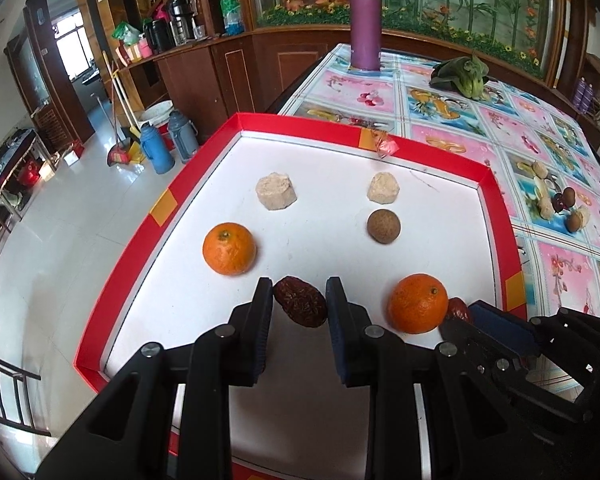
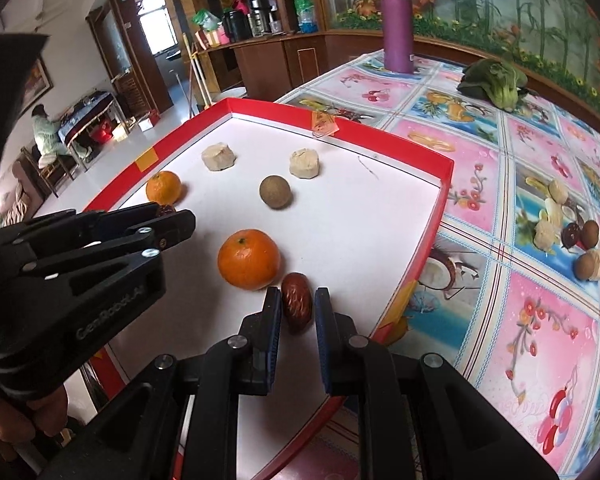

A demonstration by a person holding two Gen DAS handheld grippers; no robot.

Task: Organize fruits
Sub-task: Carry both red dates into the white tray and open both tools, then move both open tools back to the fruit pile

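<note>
both grippers are down in the red-rimmed tray [image 1: 496, 200], each with a red date between its fingers, so this looks like the placing step for the last row of a two-column layout. left gripper [image 1: 300, 300] has jaws partly open around the left date [image 1: 300, 307], which lies on the tray floor just nearer than the left orange [image 1: 229, 249]; one pad looks to touch it, the other shows a gap, so not clamped. right gripper [image 2: 298, 306] has narrower jaws around the right date [image 2: 296, 302], just beside the right orange [image 2: 249, 259]; whether the pads press it i cannot tell. next move, i judge: open wider and back out straight without nudging the dates or oranges. right wrist view shows the right date whole and a seated person far beyond the tray; left wrist view shows only a sliver of that date but the left date clearly. loose fruits [image 2: 580, 240] lie on the tablecloth right of the tray
</note>
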